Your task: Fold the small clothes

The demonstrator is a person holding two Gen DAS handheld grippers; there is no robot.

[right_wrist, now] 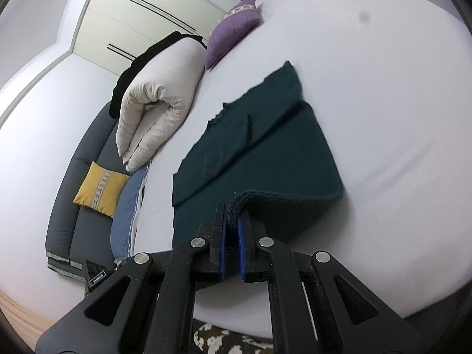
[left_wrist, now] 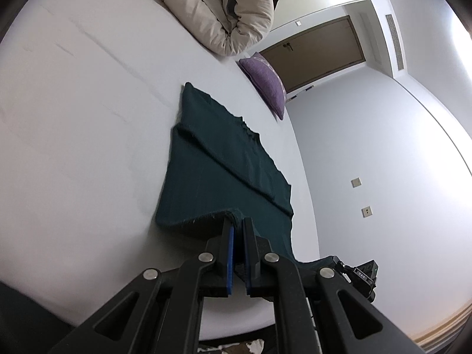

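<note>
A dark green garment (left_wrist: 224, 159) lies on the white bed sheet (left_wrist: 82, 112), its sides folded inward. My left gripper (left_wrist: 238, 224) is shut on the near hem, lifting that corner off the sheet. In the right wrist view the same dark green garment (right_wrist: 265, 141) stretches away from me, and my right gripper (right_wrist: 233, 212) is shut on a bunched part of its near hem, raised above the bed sheet (right_wrist: 383, 88). The far end of the garment still rests flat. My right gripper's body (left_wrist: 360, 274) shows at the lower right of the left wrist view.
A rolled beige duvet (right_wrist: 156, 100) lies along the bed's far side, with a purple cushion (right_wrist: 233, 32) beyond it. A grey sofa (right_wrist: 88, 159) with a yellow cushion (right_wrist: 100, 188) stands beside the bed. A blue pillow (right_wrist: 126, 206) rests at the bed's edge.
</note>
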